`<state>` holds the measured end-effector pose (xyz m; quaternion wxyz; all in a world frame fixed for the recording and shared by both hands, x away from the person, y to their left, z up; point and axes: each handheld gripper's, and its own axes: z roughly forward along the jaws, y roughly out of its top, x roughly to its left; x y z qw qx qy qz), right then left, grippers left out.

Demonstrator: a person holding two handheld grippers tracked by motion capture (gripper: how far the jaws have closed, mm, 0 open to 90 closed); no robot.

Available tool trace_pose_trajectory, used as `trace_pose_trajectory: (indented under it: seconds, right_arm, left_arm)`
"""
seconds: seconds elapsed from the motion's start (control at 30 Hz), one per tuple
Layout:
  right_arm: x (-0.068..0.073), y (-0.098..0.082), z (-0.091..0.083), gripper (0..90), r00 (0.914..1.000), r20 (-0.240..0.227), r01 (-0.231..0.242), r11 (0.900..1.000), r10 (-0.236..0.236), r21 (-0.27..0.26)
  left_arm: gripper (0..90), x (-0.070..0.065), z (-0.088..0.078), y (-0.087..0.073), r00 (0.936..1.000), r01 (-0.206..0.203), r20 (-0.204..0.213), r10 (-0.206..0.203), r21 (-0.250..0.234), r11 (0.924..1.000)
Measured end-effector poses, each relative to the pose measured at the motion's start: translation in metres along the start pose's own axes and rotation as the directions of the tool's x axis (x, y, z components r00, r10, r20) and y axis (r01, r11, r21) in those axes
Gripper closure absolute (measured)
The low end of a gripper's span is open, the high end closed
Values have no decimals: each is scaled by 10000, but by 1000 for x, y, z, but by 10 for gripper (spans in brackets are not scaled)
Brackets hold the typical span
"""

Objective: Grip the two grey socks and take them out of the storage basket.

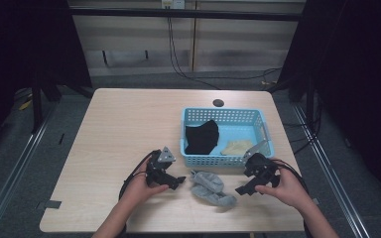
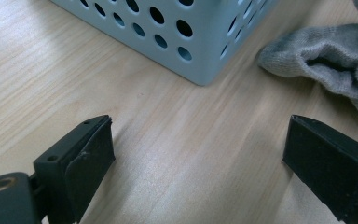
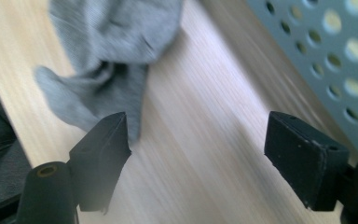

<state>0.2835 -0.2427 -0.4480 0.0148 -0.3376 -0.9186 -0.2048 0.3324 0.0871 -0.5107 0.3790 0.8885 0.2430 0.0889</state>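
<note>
Meanwhile, both wide-jawed grippers, left (image 1: pixel 179 181) and right (image 1: pixel 241 190), flanked the crumpled grey fabric sock (image 1: pixel 212 188) lying just near of the perforated light-blue plastic basket's (image 1: pixel 228 160) edge, bare wooden table (image 1: pixel 119 129) stretching left.

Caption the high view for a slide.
Two open hand-held grippers, left and right, flank a grey sock on the table before a blue basket.

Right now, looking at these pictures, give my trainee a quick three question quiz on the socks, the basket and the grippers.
1. True or false: the grey sock lies inside the blue basket.
2. Which items lie in the basket? A: black garment and yellowish cloth; B: two red towels.
3. Fill in: the jaws of the left gripper and right gripper are both ____.

Key: 1 false; 2 A; 3 open.
</note>
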Motion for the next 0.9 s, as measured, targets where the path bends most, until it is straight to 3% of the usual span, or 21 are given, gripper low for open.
trace_pose_trajectory:
  seconds: [0.17, 0.3, 0.33, 0.43, 0.47, 0.5, 0.53, 0.63, 0.67, 0.8, 0.9]
  right_arm:
    - [-8, -12, 7, 219, 9995, 220, -219, 9997, 221, -113]
    - [-13, -19, 9, 218, 9993, 322, -185, 9972, 209, -729]
    - [-16, -27, 14, 217, 9985, 539, 59, 9929, 5, -1192]
    - [-19, -33, 19, 209, 9980, 630, 55, 9913, 28, -1315]
    - [-21, -39, 23, 187, 9955, 915, 381, 9894, -253, -1404]
    - [-21, -39, 23, 187, 9955, 915, 381, 9894, -253, -1404]
    - [-22, -43, 25, 183, 9938, 1044, 560, 9826, -378, -1769]
    - [-21, -44, 27, 151, 9930, 1079, 686, 9778, -478, -1978]
    - [-22, -47, 31, 133, 9908, 1199, 902, 9672, -630, -2374]
    - [-22, -48, 31, 139, 9914, 1152, 894, 9628, -616, -2552]
    - [-22, -47, 30, 155, 9915, 1138, 891, 9657, -628, -2440]
  left_arm:
    - [78, 0, 0, 0, 10000, 0, -7, 0, -3, 10000]
    - [78, 0, 0, 0, 10000, 3, -12, -3, -3, 10000]
    - [78, 0, 0, 0, 10000, 0, -9, 0, -1, 10000]
    - [78, 0, 0, 0, 10000, 0, 3, 0, 3, 10000]
    - [78, 0, 0, 0, 10000, 9, 6, -9, 7, 10000]
    - [78, 0, 0, 0, 10000, 9, 6, -9, 7, 10000]
    - [78, 0, 0, 0, 10000, 3, 2, -3, 4, 10000]
    - [78, 0, 0, 0, 10000, 1, 5, -1, 5, 10000]
    - [78, 0, 0, 0, 10000, -1, -5, 1, 4, 10000]
    - [78, 0, 0, 0, 10000, -1, -10, 1, 1, 10000]
    - [78, 0, 0, 0, 10000, 4, -9, -4, 9, 10000]
